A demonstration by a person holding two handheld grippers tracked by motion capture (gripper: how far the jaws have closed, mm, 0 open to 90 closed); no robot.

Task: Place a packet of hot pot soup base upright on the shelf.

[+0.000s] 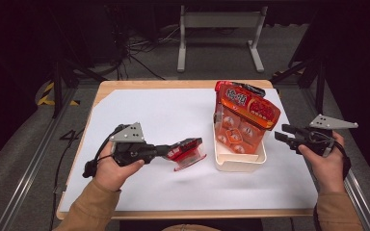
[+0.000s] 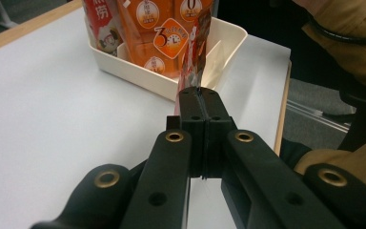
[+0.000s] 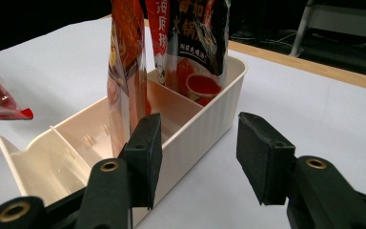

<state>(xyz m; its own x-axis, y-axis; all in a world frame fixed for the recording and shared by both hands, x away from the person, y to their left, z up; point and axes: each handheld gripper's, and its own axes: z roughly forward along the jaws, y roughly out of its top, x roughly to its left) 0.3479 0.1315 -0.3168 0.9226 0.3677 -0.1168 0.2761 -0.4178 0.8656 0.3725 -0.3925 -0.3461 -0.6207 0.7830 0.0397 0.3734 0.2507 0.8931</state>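
While left gripper (image 1: 173, 150) pinches red packet (image 1: 189, 153), bare table (image 1: 149, 115) beside cream bin (image 1: 238, 161)

packet (image 1: 188, 153): red, clear edge | box (image 1: 238, 162): cream | pouches (image 1: 244, 113): orange-red, printed | claws (image 3: 198, 157): black

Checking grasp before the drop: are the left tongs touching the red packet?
Touching. The left gripper view shows the left tongs shut on the red packet's edge; the high view shows it lifted.

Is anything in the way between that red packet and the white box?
Nothing visible. The left hand-held gripper holds the red packet over bare table, just left of the box. Its near compartment looks empty; other packets stand farther back.
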